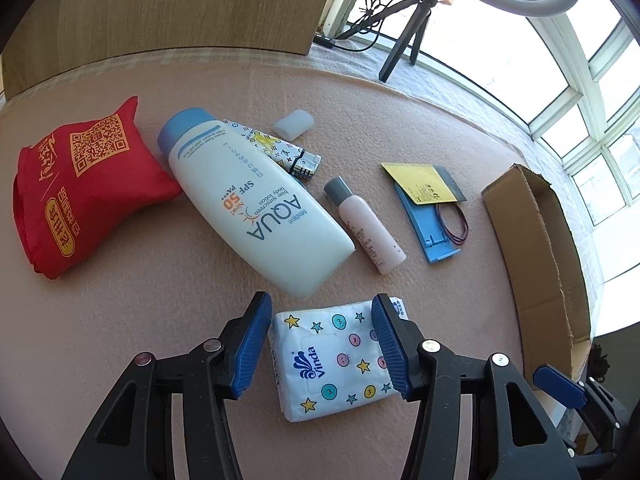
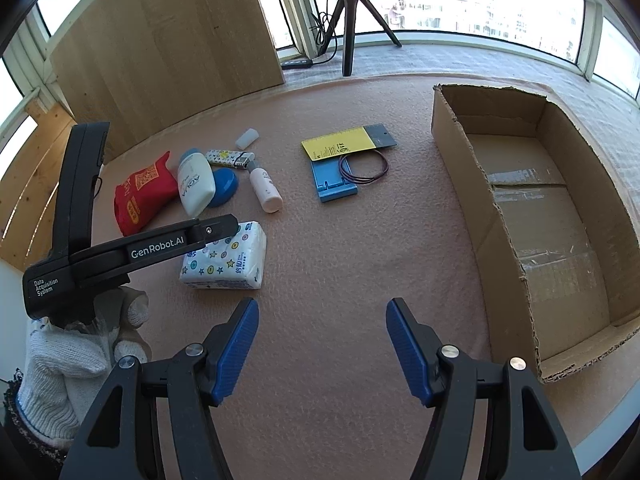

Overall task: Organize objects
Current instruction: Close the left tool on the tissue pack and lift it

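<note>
Left wrist view: the left gripper (image 1: 320, 344) has its fingers wide around the tissue pack (image 1: 334, 356), not yet clamped. Right wrist view: the right gripper (image 2: 322, 344) is wide and empty; the cardboard box (image 2: 460, 160) holds nothing, so sorting has likely barely begun.

Tripod (image 2: 349, 12), wooden board (image 2: 168, 36), windows (image 1: 568, 92)

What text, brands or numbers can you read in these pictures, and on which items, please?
"Mistine AQUA", "SPF 50 PA+++": white sunscreen bottle with blue cap.
"Vinda": white star-patterned tissue pack.
"GenRobot.AI", "Data Acquisition System": black left tongs.
Red cloth bag: QR code; characters unreadable.
Yellow card, pink bottle: too small.
</note>
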The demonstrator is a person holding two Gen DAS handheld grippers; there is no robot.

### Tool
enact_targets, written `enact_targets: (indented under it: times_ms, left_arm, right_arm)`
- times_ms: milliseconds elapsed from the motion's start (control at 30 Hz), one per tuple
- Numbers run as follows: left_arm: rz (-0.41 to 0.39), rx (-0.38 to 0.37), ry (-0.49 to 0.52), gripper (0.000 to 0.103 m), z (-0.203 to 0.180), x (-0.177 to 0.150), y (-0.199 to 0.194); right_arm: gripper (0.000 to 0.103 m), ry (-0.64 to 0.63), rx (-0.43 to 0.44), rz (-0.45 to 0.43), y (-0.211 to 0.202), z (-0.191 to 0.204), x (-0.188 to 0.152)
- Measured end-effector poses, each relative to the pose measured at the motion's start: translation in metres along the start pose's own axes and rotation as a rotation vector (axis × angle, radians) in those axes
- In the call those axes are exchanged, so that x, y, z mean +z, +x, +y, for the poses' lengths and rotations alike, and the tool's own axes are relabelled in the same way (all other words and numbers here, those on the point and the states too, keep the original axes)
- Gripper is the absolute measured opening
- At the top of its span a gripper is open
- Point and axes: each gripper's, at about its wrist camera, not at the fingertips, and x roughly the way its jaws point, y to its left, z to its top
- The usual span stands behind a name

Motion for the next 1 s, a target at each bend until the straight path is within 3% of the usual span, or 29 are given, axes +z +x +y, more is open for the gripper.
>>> enact_targets:
  times_ms: [367, 467, 667, 1000]
  left_arm:
    - [0.004, -0.038, 0.021, 0.056, -0.005, -0.048, -0.02]
    - [-0.015, -0.011, 0.042, 0.057, -0.004, -0.054, -0.031]
    - [-0.05, 0.02, 0.045, 0.082, 0.01, -0.063, -0.055]
    - [-0.005, -0.014, 0.04, 0.084, 0.011, -0.077, -0.054]
  right_arm:
    - [0.063, 0.0, 0.005, -0.003, -0.005, -0.004, -0.002]
    - [0.063, 0.003, 0.006, -0.007, -0.007, -0.005, -0.003]
    - [0.071, -0.014, 0.077, 0.031, -0.001, 0.0, -0.001]
    - [0.072, -0.11, 0.123, 0.103, 0.025, 0.021, 0.009]
